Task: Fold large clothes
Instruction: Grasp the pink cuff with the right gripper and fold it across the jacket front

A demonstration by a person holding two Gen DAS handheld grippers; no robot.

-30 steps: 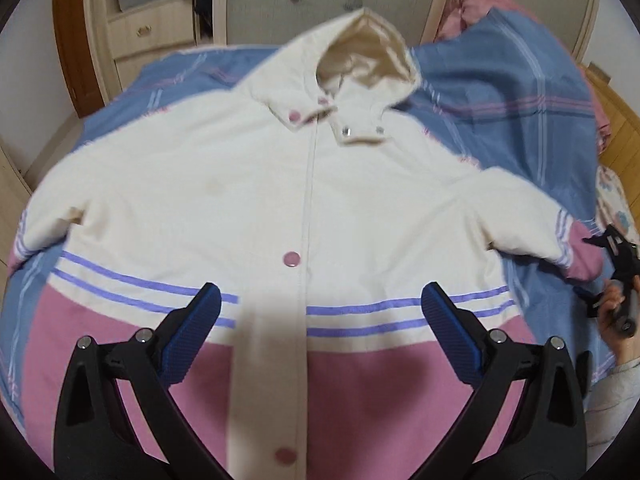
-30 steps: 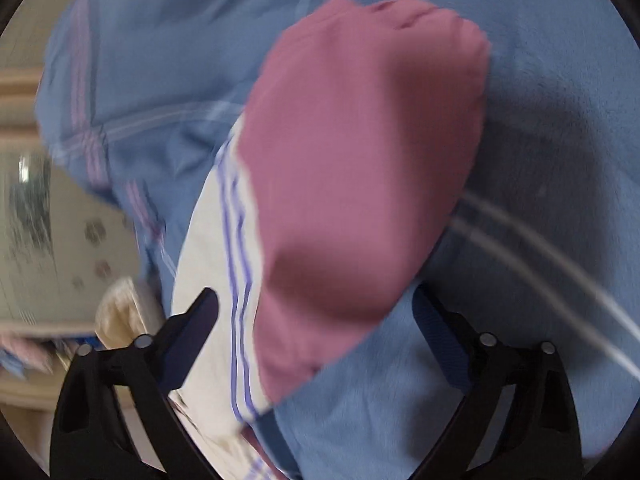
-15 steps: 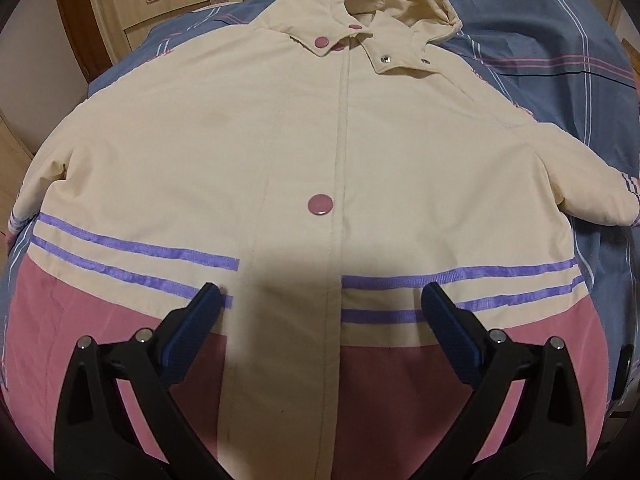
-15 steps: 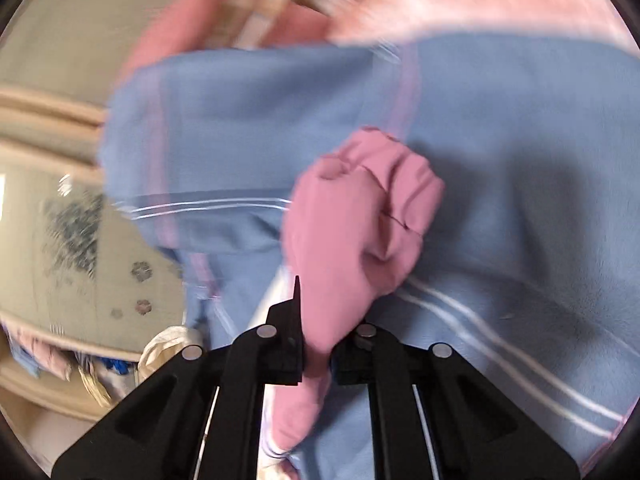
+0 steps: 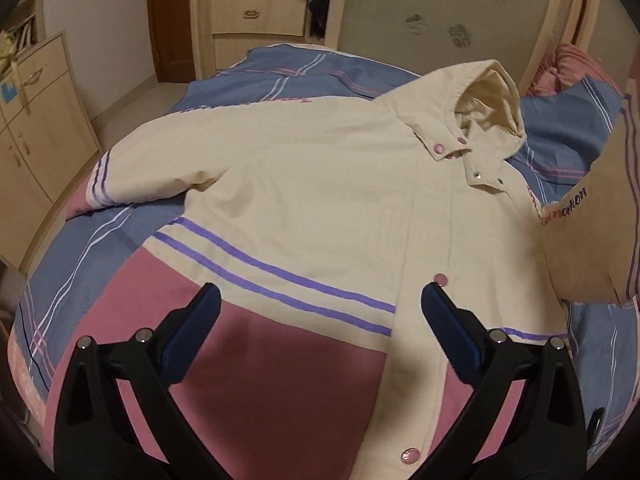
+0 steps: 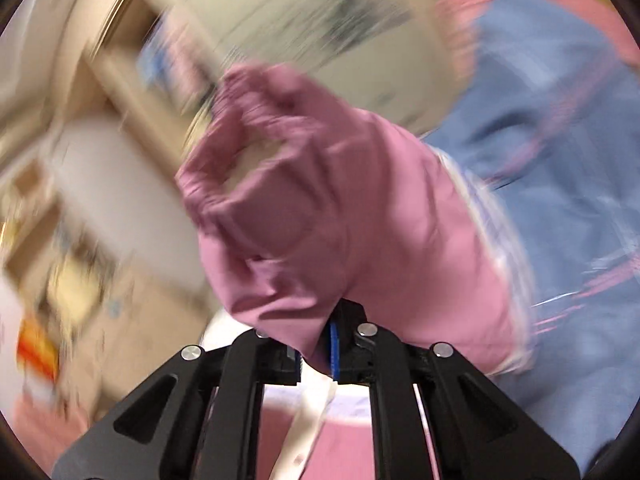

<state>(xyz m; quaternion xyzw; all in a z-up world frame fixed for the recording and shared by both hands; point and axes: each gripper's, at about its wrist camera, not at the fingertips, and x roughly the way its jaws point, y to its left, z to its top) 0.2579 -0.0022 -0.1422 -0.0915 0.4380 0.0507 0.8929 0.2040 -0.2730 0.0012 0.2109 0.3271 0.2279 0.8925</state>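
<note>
A cream hooded jacket [image 5: 320, 200] with purple stripes and a pink hem lies front up on the blue plaid bed cover [image 5: 280, 76]. My left gripper [image 5: 320, 312] hovers open over the pink hem, left of the button strip, with nothing between its fingers. The jacket's right sleeve [image 5: 592, 232] is lifted off the bed at the right edge of the left wrist view. In the blurred right wrist view, my right gripper [image 6: 324, 356] pinches the sleeve's pink cuff [image 6: 320, 200]. Its jaws are opening slightly with the cuff fabric still between them.
A wardrobe door with paw prints [image 5: 400, 8] and a drawer unit [image 5: 256, 16] stand behind the bed. A light wooden cabinet [image 5: 32, 120] stands at the left. A pink pillow [image 5: 568, 68] lies at the bed's far right.
My right gripper closed on the pink cuff and swung it up off the bed while rolling. The left gripper shifted sideways over the hem, still open. The lifted sleeve now shows at the right.
</note>
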